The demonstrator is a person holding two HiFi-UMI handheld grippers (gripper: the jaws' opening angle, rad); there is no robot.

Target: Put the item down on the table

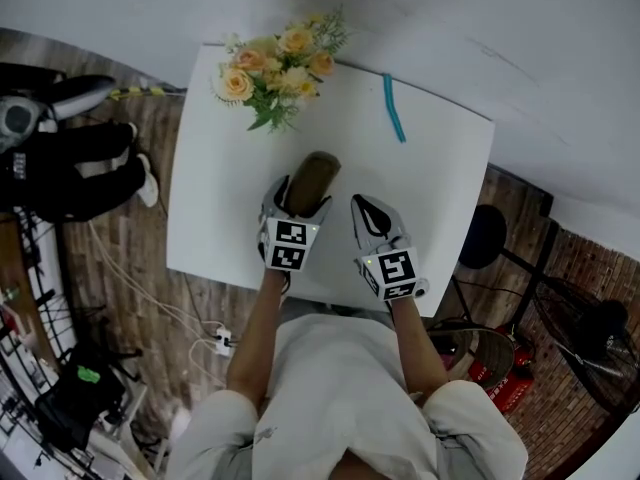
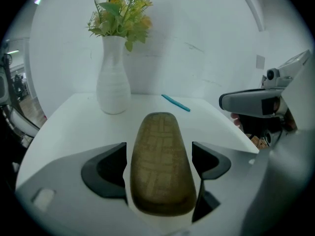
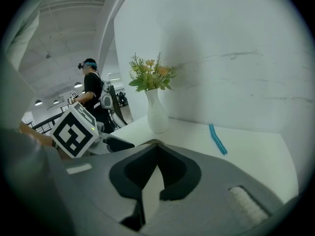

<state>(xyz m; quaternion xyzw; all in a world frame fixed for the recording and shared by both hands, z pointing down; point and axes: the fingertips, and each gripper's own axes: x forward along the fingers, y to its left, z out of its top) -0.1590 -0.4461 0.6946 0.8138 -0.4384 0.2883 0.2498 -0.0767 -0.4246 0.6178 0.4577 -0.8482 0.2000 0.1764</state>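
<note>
Left gripper view: the left gripper [image 2: 158, 150] is seen with its jaws spread wide, and an olive-brown oblong item [image 2: 160, 173] with a grid pattern on its face is seen between them. A thin pale gap is visible on each side between item and pads, so no pinch is shown. The item is pointed away from the gripper, its far end reaching past the fingertips, and it appears to lie on the white table [image 2: 69, 119]; contact with the top cannot be confirmed.

Ahead of this gripper and to its left, a white vase [image 2: 113, 77] of flowers [image 2: 120, 14] is stood upright on the table. Ahead and slightly to the right, a teal stick [image 2: 175, 103] is laid flat, well apart from the item.

Right gripper view: the right gripper [image 3: 156, 144] is shown with its jaws pressed together at the tips, and nothing is held between them. From the head view it is seen just to the right of the left gripper, over the near part of the table, clear of the item.
</note>
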